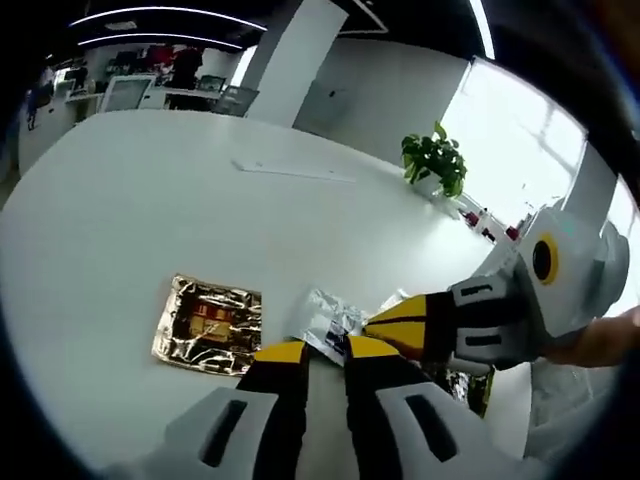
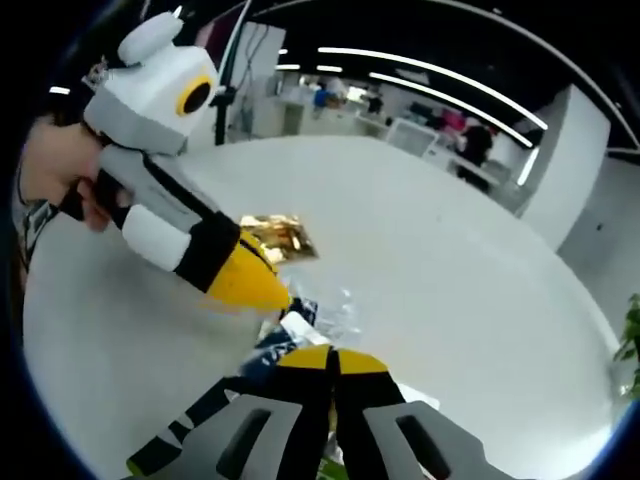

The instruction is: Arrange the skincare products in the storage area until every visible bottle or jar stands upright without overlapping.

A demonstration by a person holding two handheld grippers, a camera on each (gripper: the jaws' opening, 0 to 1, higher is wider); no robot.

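The silver sachet [image 1: 330, 322] lies just ahead of both narrow tools, left tool [image 1: 327, 352] and right tool [image 2: 331, 358], probably for gripping.

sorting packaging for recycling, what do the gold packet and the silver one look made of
Gold packet: seems metallised foil or film, mirror-glossy, judging by its crinkled surface and bright glints. Silver packet: apparently similar crinkly foil, shiny; the claws partly hide it, so paper backing can't be ruled out.

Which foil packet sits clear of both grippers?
The flat gold foil packet, alone on the white table; the crinkled silver foil packet lies at the gripper tips.
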